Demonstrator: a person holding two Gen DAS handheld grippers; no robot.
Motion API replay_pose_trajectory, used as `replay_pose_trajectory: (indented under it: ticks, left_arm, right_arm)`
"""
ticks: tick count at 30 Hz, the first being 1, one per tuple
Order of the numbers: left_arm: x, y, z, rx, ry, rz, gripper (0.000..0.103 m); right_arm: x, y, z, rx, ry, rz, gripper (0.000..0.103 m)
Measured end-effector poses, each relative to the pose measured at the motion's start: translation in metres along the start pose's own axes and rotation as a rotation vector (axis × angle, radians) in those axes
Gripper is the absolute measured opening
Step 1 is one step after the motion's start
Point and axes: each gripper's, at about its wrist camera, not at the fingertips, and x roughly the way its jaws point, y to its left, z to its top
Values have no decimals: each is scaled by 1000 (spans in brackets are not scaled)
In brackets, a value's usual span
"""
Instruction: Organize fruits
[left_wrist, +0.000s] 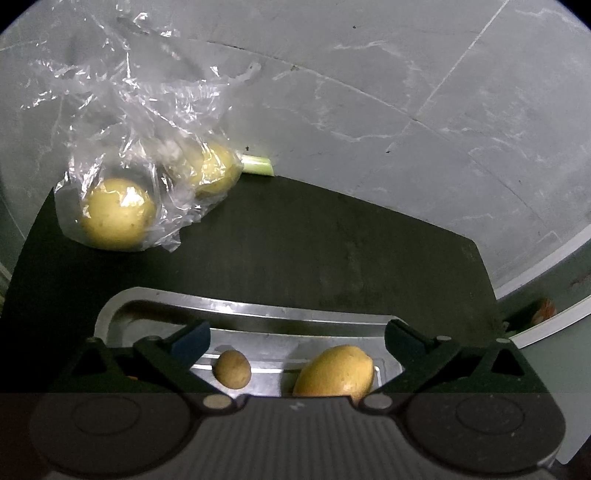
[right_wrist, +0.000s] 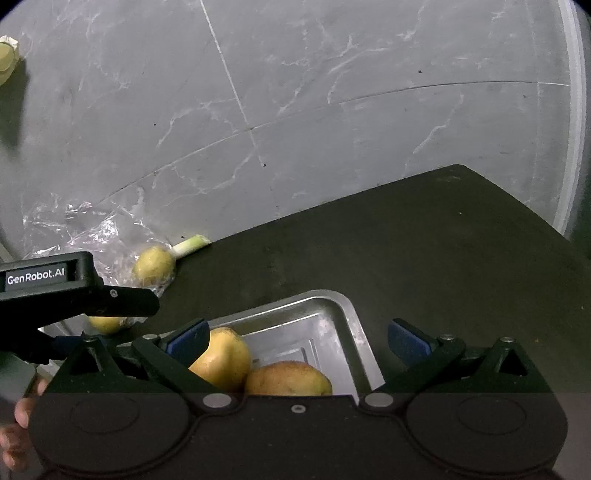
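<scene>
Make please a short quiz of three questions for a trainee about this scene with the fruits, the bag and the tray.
1. True or false: the plastic bag is empty.
2. How many fruits lie in the metal tray?
3. The left gripper is: A) shut on a fruit, B) open, holding nothing.

Key:
1. False; two yellow fruits are inside.
2. Two.
3. B.

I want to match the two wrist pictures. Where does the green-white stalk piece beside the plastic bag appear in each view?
Left wrist view: the stalk piece lies above centre-left, at the dark mat's far edge, right of the plastic bag.
Right wrist view: the stalk piece lies left of centre, at the same mat edge, right of a bagged fruit.
Shared landmark: the metal tray on the mat.
</scene>
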Motion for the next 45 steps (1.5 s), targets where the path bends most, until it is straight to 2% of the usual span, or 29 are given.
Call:
replay_pose_trajectory:
  ticks: [10,22,28,33,45]
  left_arm:
    - [-13,-6,-8,59,-24,4,102]
    - [-22,-7,-13,78,-44,12,102]
    - [-29,-8,-11,85,-90,43,102]
    - [-36,-8,-16,63,-121,77,102]
    - [-66,-19,-54,79,-217,183,102]
  right_arm:
    - [-9,4,1,-32,-31,-9,102]
    - [-24,2,-4,-151,-71,-24,102]
    - [-43,-6,-5,-220,-82,9,102]
    - [-59,-11,-7,-269,-125,35,102]
    - [-88,-20,-1,-350,-179,119,102]
